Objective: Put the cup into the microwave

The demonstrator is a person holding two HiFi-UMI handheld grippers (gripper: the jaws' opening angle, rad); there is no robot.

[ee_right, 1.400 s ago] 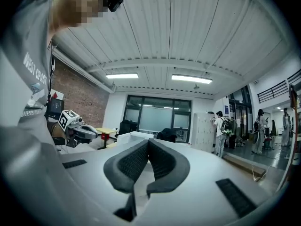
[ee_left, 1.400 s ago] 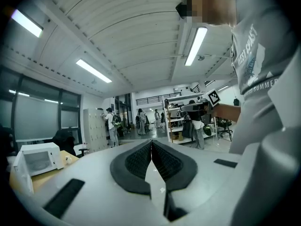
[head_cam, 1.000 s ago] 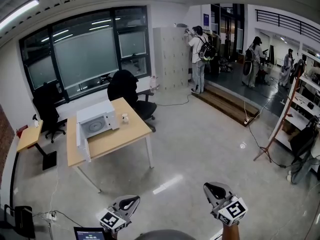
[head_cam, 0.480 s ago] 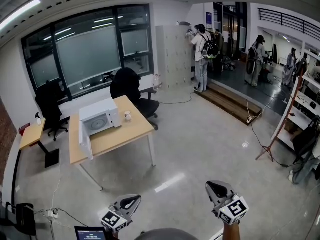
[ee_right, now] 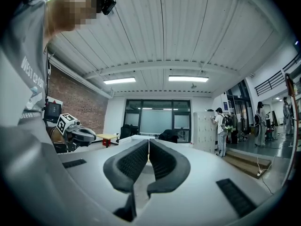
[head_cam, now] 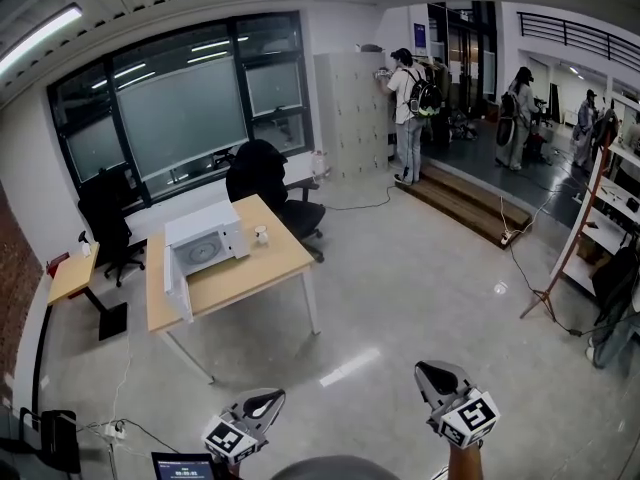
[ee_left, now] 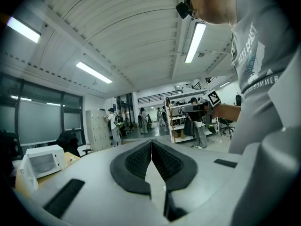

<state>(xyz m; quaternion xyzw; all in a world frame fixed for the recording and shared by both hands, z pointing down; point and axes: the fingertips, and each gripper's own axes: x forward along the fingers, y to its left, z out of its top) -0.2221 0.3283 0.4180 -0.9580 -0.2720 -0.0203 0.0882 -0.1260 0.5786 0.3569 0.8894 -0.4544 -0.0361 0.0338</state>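
Observation:
A white microwave (head_cam: 205,245) stands on a wooden table (head_cam: 250,280) across the room, its door (head_cam: 177,286) swung open to the left. A small pale cup (head_cam: 260,234) sits on the table just right of it. The microwave (ee_left: 40,160) also shows at the left of the left gripper view. My left gripper (head_cam: 266,401) and right gripper (head_cam: 428,373) are held low at the bottom of the head view, far from the table. Both are shut with nothing between the pads; the left gripper (ee_left: 151,142) and right gripper (ee_right: 148,143) show tips meeting.
Black office chairs (head_cam: 262,173) stand behind the table, and a small side desk (head_cam: 73,273) is at the left. Grey lockers (head_cam: 352,113) and several people (head_cam: 411,98) are at the back. A shelf rack (head_cam: 606,208) and floor cables (head_cam: 530,268) lie at the right.
The view has shifted slightly, so the table and microwave sit a little further right and lower. Both grippers stay shut and in about the same place.

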